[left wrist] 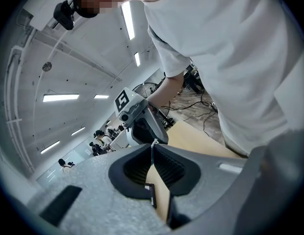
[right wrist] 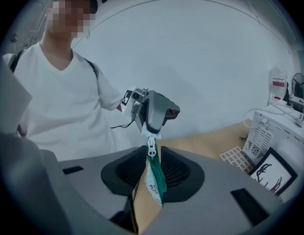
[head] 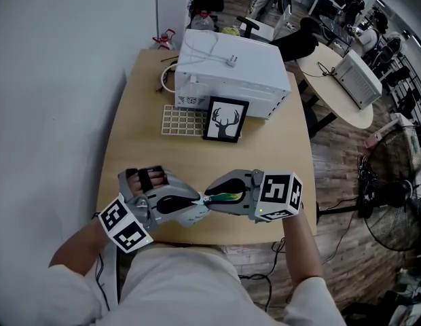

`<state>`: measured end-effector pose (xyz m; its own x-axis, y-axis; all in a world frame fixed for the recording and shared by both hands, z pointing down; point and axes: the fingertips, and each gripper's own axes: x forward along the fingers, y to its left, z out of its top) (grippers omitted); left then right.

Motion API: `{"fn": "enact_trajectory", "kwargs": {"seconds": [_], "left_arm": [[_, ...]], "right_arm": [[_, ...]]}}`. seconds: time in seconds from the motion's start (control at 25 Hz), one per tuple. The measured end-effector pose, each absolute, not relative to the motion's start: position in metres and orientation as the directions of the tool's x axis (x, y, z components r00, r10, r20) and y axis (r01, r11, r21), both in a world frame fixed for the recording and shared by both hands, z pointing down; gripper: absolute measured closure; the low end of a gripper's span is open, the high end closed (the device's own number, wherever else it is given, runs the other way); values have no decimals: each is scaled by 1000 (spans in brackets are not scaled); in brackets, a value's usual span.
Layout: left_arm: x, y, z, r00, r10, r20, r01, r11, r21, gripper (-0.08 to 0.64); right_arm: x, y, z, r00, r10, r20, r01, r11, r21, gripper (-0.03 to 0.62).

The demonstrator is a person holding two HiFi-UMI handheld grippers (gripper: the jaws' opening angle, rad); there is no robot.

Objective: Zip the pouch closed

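Observation:
A small green pouch [head: 228,197] with a teal zipper [right wrist: 155,182] hangs above the front edge of the wooden table [head: 139,151]. My right gripper [head: 212,195] is shut on the pouch [right wrist: 151,199], whose edge stands upright between the pads [right wrist: 177,173]. The two grippers point at each other, tip to tip. My left gripper [head: 199,201] is shut on the white zipper pull [right wrist: 151,146], seen as a thin white tab [left wrist: 153,144] at its jaw tips. In the right gripper view the left gripper [right wrist: 153,110] sits just beyond the slider. The rest of the pouch is hidden by the right jaws.
A white boxy appliance [head: 231,70] stands at the table's far side, with a framed deer picture [head: 225,119] leaning on it and a beige grid mat [head: 182,121] beside. A round table [head: 346,100] and a floor fan [head: 397,189] stand to the right.

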<state>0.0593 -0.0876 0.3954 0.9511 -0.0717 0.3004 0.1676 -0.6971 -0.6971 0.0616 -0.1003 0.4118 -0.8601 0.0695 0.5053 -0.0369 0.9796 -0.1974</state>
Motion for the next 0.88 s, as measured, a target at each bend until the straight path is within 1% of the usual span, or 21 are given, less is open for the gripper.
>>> {"fn": "enact_trajectory", "kwargs": {"seconds": [0.24,0.48,0.64,0.76,0.88], "left_arm": [[60,-90,395,952,-76,296,159,-702,-694,532],[64,-92,398,951,-77,301,161,-706,-689,532],[67,-92,398,953,-75,294,153,-719,-678,532],[70,-89,396,955,-63,290,156,-724,-671,534],[75,-80,396,950,-44,310,189,-710,-678,534]], "right_arm": [[63,-102,409,-868,67,491,-36,980,-197,515],[68,-102,411,-861,65,504,-37,981,-191,545],[74,-103,409,-874,55,482,-48,979,-198,551],[77,-99,407,-882,75,466,-30,977,-213,554],[82,-93,407,-874,111,472,2,974,-225,555]]}}
